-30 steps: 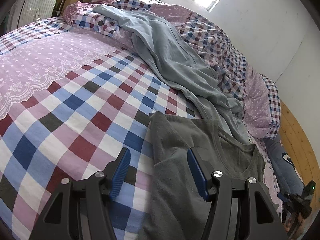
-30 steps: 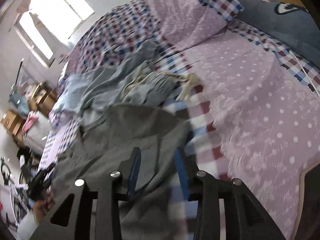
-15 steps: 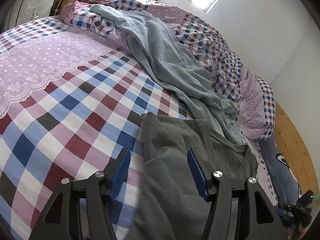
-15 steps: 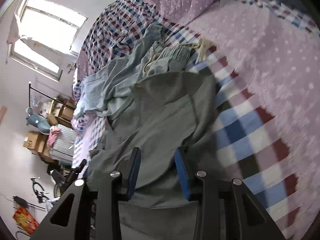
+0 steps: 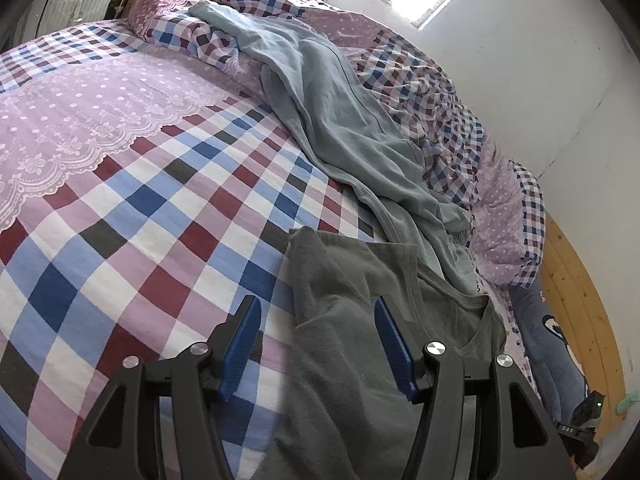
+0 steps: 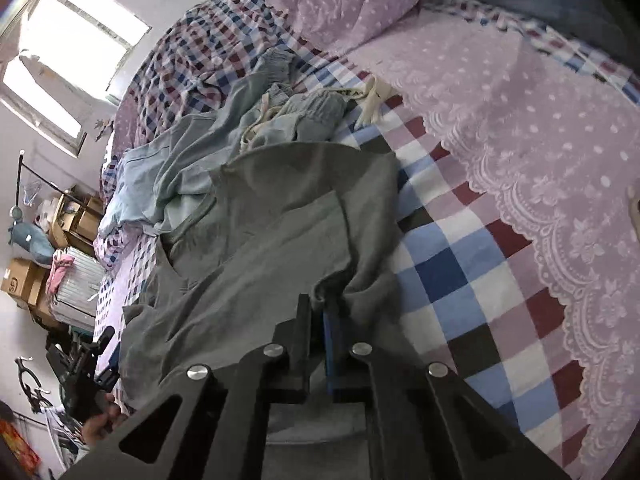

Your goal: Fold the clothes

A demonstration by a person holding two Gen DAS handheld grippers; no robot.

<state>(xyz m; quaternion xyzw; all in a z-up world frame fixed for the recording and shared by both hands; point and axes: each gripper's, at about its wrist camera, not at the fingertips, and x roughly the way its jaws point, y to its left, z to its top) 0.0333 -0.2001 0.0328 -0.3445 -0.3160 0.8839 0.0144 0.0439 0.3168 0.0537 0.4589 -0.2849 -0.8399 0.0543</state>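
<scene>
Right gripper, jaws pressed together, pinches a bunched fold of the grey t-shirt. Left gripper hovers with jaws spread wide over the shirt's edge on the checked bed. Beyond lies a pale blue garment.

A round printed mark shows on the cardboard box far left of the right jaws, too blurred to read. No other text is legible.
</scene>
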